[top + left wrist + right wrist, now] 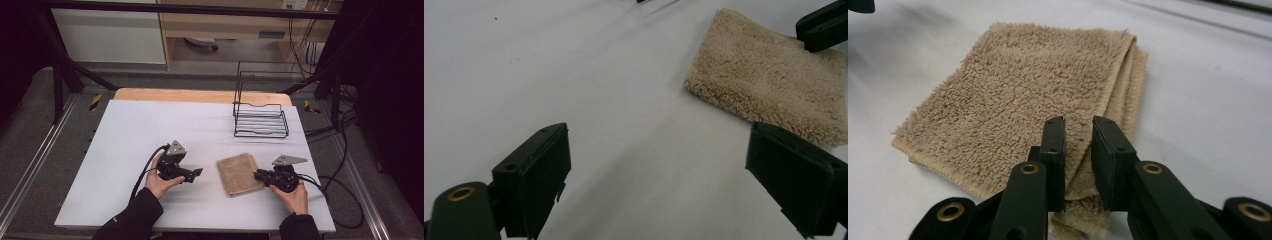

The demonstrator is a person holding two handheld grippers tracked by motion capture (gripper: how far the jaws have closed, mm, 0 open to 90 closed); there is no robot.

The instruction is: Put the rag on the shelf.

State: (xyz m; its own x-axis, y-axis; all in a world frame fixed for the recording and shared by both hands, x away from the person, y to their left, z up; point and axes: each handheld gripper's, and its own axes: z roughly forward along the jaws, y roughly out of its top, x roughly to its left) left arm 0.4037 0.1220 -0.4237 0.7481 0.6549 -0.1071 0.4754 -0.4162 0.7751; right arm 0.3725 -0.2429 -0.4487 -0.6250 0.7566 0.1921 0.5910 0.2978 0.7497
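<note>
— Where's the folded towel (238, 173) lying?
— Flat on the white table (140, 135), near the front edge, between the two hands. Its long axis runs roughly front to back, tilted slightly leftward at the far end.
— And the left hand-held gripper (664, 175)?
— Jaws spread wide, above bare table just left of the towel.
— The right hand-held gripper (1079, 150)?
— At the towel's right edge, jaws nearly together; whether cloth is pinched, I can't tell. A wire rack (260, 119) stands farther back.

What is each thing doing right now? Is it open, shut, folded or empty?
Tan fluffy folded towel: folded, flat on the table.
Black wire rack: upright, empty.
Left gripper: open wide, holding nothing.
Right gripper: nearly shut over the towel's edge; grip unclear.
</note>
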